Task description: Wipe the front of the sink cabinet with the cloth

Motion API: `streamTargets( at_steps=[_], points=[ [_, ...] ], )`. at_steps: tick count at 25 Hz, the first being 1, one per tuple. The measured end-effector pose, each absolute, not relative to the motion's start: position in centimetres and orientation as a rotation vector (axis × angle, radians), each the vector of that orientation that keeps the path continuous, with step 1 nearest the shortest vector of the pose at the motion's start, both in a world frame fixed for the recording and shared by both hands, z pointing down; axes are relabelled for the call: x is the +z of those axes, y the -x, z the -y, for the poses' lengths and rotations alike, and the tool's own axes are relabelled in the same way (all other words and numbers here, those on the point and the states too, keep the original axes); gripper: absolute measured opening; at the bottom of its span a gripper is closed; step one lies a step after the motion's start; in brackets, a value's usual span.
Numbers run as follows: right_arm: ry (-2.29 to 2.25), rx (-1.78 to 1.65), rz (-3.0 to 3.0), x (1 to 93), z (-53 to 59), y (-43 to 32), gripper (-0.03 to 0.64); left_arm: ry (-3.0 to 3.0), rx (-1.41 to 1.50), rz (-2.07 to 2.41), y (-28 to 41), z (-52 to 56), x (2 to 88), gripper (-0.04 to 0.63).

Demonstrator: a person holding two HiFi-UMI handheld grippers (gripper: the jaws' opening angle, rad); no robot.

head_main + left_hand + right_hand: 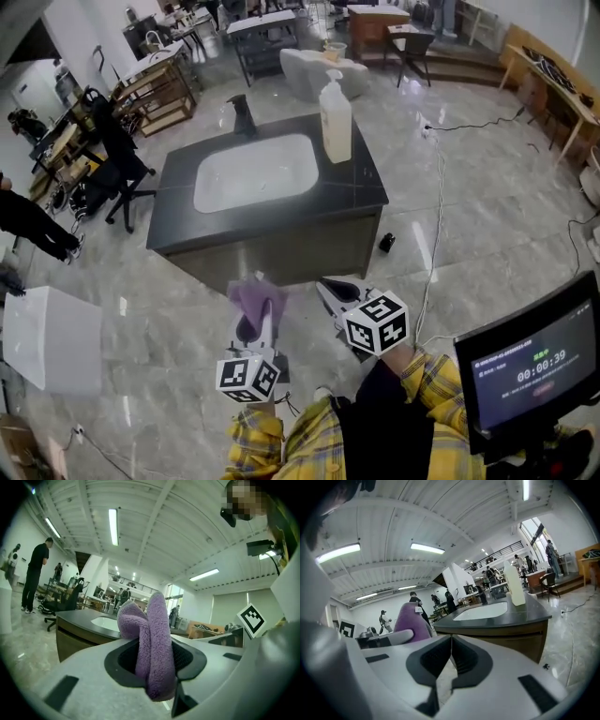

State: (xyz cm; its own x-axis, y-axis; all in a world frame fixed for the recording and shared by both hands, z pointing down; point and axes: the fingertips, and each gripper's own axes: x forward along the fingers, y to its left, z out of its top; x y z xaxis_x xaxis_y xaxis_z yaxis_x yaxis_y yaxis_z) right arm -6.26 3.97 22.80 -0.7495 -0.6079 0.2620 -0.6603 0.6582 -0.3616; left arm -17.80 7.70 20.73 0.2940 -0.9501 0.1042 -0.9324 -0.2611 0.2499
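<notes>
A dark-topped sink cabinet (281,248) with a white basin (255,171) stands on the marble floor ahead of me. Its brown front (520,639) faces my grippers. My left gripper (257,314) is shut on a purple cloth (256,298), held just short of the cabinet front. The folded purple cloth (151,641) sticks up between the jaws in the left gripper view. My right gripper (330,293) is beside it on the right, jaws closed together with nothing between them (450,660).
A white soap dispenser bottle (335,117) and a black faucet (241,114) stand on the countertop. A white box (52,339) sits on the floor at left. A small black object (386,243) and cables lie right of the cabinet. People stand at far left.
</notes>
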Motion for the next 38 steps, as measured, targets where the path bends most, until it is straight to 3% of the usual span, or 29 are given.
streamTargets(
  at_steps=[11, 38],
  points=[
    [-0.978, 0.622, 2.774, 21.0, -7.2, 8.1, 0.006, -2.226, -0.11, 1.796, 20.8, -13.2, 20.3, 0.112],
    [-0.921, 0.614, 2.75, 22.7, -9.7, 9.0, 0.005, -2.23, -0.059, 1.755, 20.0, -16.2, 21.9, 0.114]
  ],
)
